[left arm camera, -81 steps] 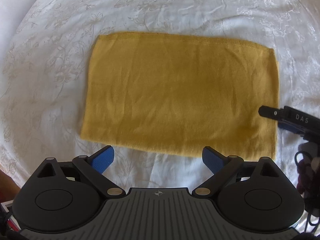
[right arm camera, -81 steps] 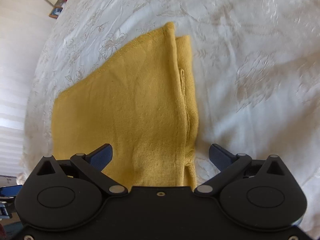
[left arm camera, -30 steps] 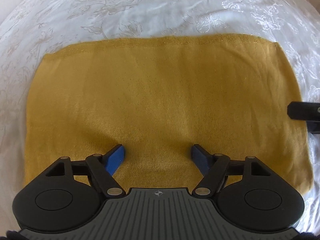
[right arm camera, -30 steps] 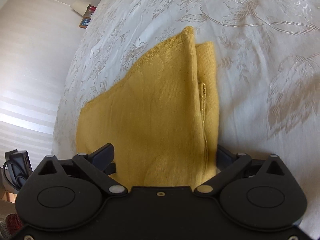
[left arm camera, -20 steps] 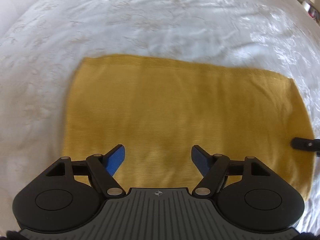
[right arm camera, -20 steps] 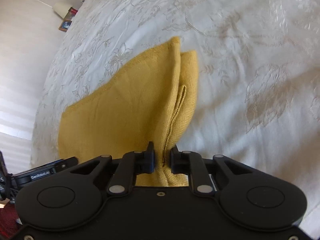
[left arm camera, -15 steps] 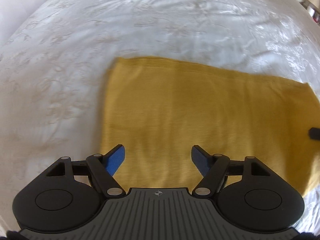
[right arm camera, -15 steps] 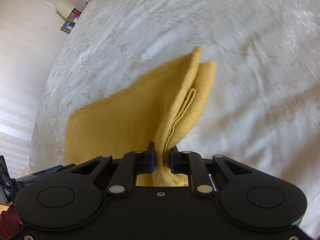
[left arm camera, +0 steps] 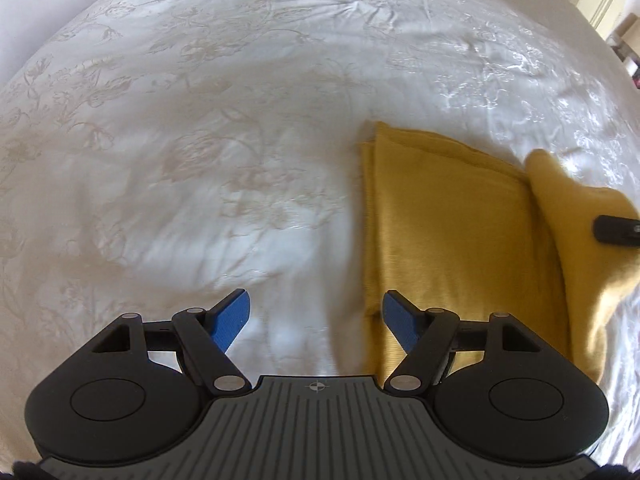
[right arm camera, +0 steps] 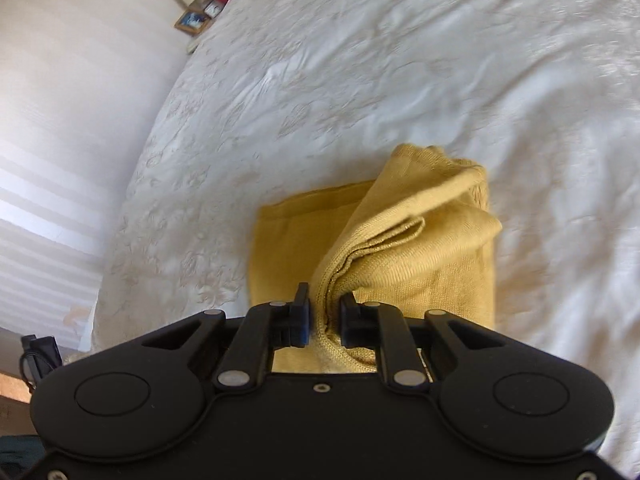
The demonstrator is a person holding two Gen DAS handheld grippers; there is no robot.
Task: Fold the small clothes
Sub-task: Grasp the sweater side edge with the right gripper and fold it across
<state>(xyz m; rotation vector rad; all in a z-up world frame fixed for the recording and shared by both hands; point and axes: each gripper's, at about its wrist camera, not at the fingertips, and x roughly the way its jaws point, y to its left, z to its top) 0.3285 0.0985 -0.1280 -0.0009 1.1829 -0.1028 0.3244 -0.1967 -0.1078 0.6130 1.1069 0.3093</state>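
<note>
A mustard-yellow knit garment [left arm camera: 452,240] lies folded on the white bedspread [left arm camera: 200,160], at the right in the left wrist view. My left gripper [left arm camera: 316,316] hangs open over bare bedspread just left of the garment's edge, nothing between its blue pads. My right gripper [right arm camera: 325,320] is shut on the garment's [right arm camera: 400,248] layered right edge and holds it lifted and curled over the flat part. A black fingertip of the right gripper [left arm camera: 616,230] shows at the far right of the left wrist view, on the raised flap.
The embroidered white bedspread [right arm camera: 400,60] spreads all around. A wall with striped light runs along the left in the right wrist view, with small framed items [right arm camera: 196,16] on the floor beyond the bed. A dark cable [right arm camera: 36,356] lies at the lower left.
My right gripper shut on the garment's right edge and lifted it up and over toward the left. My left gripper drifted left, off the garment, staying open.
</note>
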